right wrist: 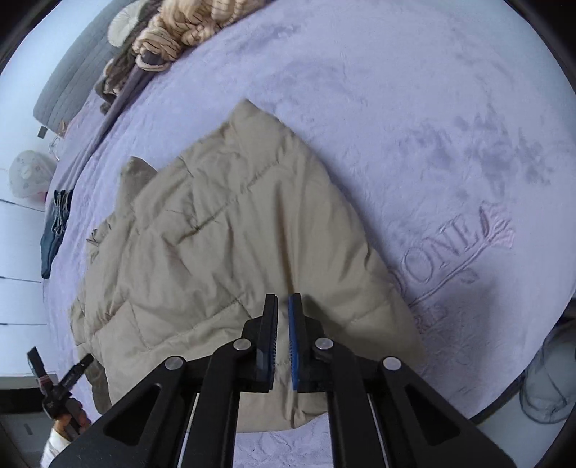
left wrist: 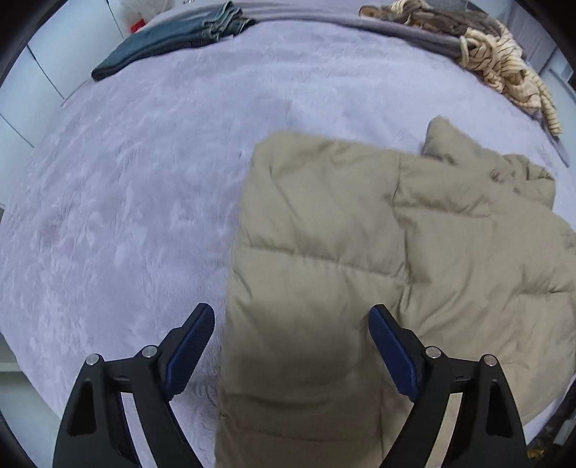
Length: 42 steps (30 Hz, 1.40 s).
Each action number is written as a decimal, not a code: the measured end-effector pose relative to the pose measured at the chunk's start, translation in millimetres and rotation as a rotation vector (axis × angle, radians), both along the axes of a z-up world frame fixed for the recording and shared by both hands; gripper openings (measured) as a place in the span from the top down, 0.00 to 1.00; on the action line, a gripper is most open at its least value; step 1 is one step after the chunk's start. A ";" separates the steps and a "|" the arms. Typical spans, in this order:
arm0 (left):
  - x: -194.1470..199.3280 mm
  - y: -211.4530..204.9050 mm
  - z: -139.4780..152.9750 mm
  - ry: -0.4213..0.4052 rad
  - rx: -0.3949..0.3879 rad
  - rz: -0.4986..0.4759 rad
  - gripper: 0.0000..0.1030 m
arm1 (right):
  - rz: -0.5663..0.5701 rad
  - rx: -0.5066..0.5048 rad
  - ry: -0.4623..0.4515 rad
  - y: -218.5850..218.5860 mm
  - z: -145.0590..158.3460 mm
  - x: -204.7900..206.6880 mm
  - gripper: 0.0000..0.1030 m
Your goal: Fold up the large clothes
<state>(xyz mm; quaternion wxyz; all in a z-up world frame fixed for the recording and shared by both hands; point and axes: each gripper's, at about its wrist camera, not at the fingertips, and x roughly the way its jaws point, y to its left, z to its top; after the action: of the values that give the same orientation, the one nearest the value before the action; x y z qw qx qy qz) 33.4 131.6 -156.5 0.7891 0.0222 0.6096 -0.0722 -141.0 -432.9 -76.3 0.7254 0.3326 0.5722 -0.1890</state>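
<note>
A beige quilted puffer jacket (left wrist: 360, 252) lies partly folded on a lavender plush bedspread (left wrist: 144, 180). It also shows in the right wrist view (right wrist: 223, 252). My left gripper (left wrist: 291, 316) is open and empty, its blue-padded fingers (left wrist: 190, 345) straddling the jacket's near left edge from above. My right gripper (right wrist: 283, 306) hovers over the jacket's near part with its jaws almost together, a narrow gap between them and nothing held. The left gripper (right wrist: 61, 363) shows at the lower left of the right wrist view.
Folded dark jeans (left wrist: 172, 39) lie at the far left of the bed. A tiger-striped plush blanket (left wrist: 504, 61) and a grey cloth (left wrist: 414, 32) lie along the far right. The bedspread (right wrist: 432, 144) bears embossed lettering (right wrist: 450, 248). A mesh basket (right wrist: 547, 378) stands beside the bed.
</note>
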 end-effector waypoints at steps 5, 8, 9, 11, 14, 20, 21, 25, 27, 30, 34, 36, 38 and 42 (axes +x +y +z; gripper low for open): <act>40.2 -13.8 0.6 -0.046 -0.019 0.013 0.23 | 0.110 -0.073 -0.029 8.5 10.2 54.8 0.95; 60.3 -22.6 -31.7 -0.015 0.048 0.064 0.23 | 0.162 -0.071 0.000 16.0 -14.2 95.3 0.95; 63.9 -23.7 -42.1 0.000 0.061 0.083 0.23 | 0.185 -0.085 0.033 17.6 -28.1 108.3 0.95; 70.1 -26.0 -57.1 0.010 0.060 0.106 0.23 | 0.219 -0.111 0.085 18.8 -50.5 125.3 0.95; 80.8 -27.3 -71.3 0.007 0.061 0.116 0.17 | 0.231 -0.111 0.096 10.4 -70.4 144.1 0.97; 87.6 -13.8 -69.1 0.050 0.028 0.206 0.15 | 0.250 -0.094 0.121 1.5 -69.4 158.8 0.94; 86.1 -12.2 -64.3 0.044 0.041 0.200 0.15 | 0.259 -0.091 0.117 1.7 -65.9 157.7 0.92; 67.3 -9.1 -44.0 0.044 0.022 0.155 0.15 | 0.269 -0.057 0.103 3.7 -46.3 147.3 0.81; 56.3 -7.6 -36.2 0.055 0.016 0.145 0.15 | 0.270 -0.031 0.095 6.4 -36.9 136.5 0.74; 36.0 -4.1 -21.9 0.062 -0.028 0.154 0.15 | 0.274 -0.005 0.082 13.4 -23.1 117.4 0.69; 16.7 -7.1 4.1 0.043 -0.052 0.191 0.00 | 0.255 0.037 0.087 21.7 -14.4 97.4 0.63; 6.5 -9.8 13.9 0.053 -0.056 0.182 0.00 | 0.248 0.059 0.090 25.6 -12.5 88.6 0.58; -7.7 -18.5 25.3 0.049 -0.042 0.168 0.00 | 0.248 0.080 0.082 27.5 -8.5 75.7 0.47; -26.8 -33.8 40.0 0.052 -0.006 0.152 0.00 | 0.268 0.110 0.064 33.8 -5.0 71.7 0.19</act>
<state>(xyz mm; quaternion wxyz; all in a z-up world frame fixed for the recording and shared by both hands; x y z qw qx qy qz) 6.6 97.8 -116.5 0.7764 -0.0284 0.6295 -0.0146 -69.3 -399.0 -81.3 0.7063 0.2862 0.6438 -0.0694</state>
